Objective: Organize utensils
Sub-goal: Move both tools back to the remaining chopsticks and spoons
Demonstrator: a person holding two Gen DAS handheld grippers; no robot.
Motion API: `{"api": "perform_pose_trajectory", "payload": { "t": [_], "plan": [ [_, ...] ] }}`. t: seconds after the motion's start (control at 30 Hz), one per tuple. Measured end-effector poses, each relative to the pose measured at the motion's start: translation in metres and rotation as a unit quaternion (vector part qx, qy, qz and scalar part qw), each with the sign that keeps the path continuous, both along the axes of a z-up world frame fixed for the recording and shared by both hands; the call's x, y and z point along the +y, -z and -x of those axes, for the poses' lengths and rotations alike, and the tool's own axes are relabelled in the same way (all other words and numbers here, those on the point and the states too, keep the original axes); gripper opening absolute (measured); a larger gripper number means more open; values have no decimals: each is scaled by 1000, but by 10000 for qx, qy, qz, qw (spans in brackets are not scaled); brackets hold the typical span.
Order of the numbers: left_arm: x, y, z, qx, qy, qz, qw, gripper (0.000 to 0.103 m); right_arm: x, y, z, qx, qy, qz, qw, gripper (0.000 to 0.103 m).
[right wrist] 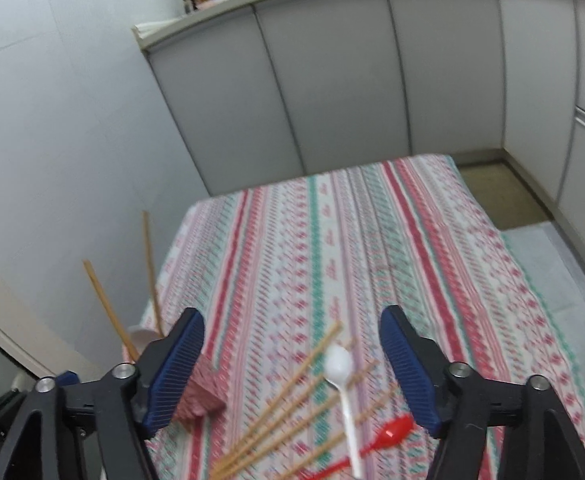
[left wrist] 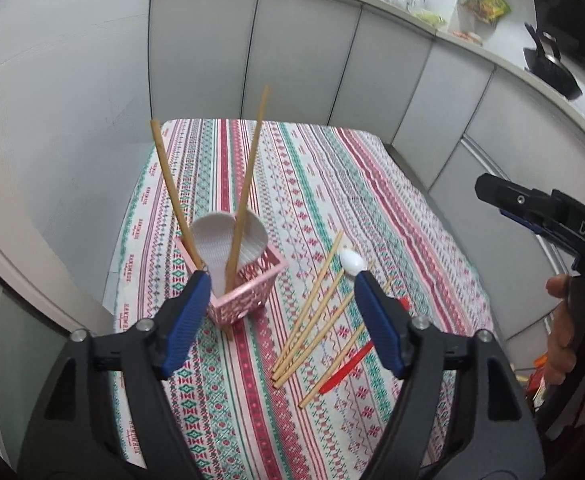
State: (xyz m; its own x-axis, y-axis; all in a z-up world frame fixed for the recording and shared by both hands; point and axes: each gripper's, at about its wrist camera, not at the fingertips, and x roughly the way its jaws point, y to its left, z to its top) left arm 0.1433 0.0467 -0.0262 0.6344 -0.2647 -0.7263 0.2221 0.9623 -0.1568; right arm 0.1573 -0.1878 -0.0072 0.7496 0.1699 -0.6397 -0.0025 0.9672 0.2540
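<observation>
Small kitchen corner here, grey cabinet fronts (left wrist: pixel 304 52) wrapping around behind, and a desk covered in a striped cloth (left wrist: pixel 332 184) with red, green and white patterning. Worktop above the cabinets is cluttered with jars and packets, too small to make out properly.

Near the left edge of the desk sits a pink lattice-sided holder (left wrist: pixel 244 292), square and a bit tapered. Inside it stand a white ladle-type spoon (left wrist: pixel 228 240) and two long wooden chopsticks (left wrist: pixel 248 188), both leaning apart in a V.

To the right of the holder, lying flat on the cloth, is a loose fan of wooden chopsticks (left wrist: pixel 312 320), four or five I think, hard to count where they overlap. A white plastic spoon (right wrist: pixel 342 376) lies across them, bowl pointing to the far side, and a red plastic spoon (right wrist: pixel 390 434) sits just beside them on the right, partly under the sticks.

The left gripper (left wrist: pixel 280 320) hovers above the near part of the desk with its jaws spread wide, nothing between them. The right gripper (right wrist: pixel 292 364) is over the loose pile, jaws also released and empty. That view is a bit blurred.
</observation>
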Motion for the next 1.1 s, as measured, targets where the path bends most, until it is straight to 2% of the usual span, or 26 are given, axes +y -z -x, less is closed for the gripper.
{"api": "perform_pose_trajectory", "payload": {
  "t": [0.1, 0.17, 0.3, 0.47, 0.6, 0.77, 0.87, 0.97, 1.1],
  "plan": [
    [-6, 7, 2, 109, 95, -121, 9998, 82, -7, 12, 2, 301, 11, 113, 9995, 89],
    [-10, 13, 4, 241, 160, -200, 9994, 82, -11, 22, 4, 524, 19, 132, 9985, 91],
    [-21, 30, 3, 619, 337, -441, 9965, 82, -22, 50, 0, 1179, 0, 204, 9928, 91],
    [-38, 48, 5, 936, 615, -623, 9917, 82, -34, 76, -3, 1666, 71, 305, 9855, 91],
    [-50, 61, 4, 1192, 768, -784, 9868, 82, -46, 93, -9, 1949, 115, 178, 9806, 91],
    [-53, 70, 0, 1425, 848, -755, 9833, 82, -56, 123, -33, 2438, 62, -10, 9698, 91],
    [-51, 75, -2, 1500, 880, -753, 9819, 81, -60, 142, -44, 2651, 27, -325, 9637, 83],
    [-49, 80, -5, 1581, 923, -733, 9804, 68, -59, 155, -55, 2736, -47, -449, 9608, 65],
    [-48, 83, -7, 1694, 1014, -669, 9780, 51, -64, 170, -71, 2822, 128, -692, 9568, 48]
  ]
}}
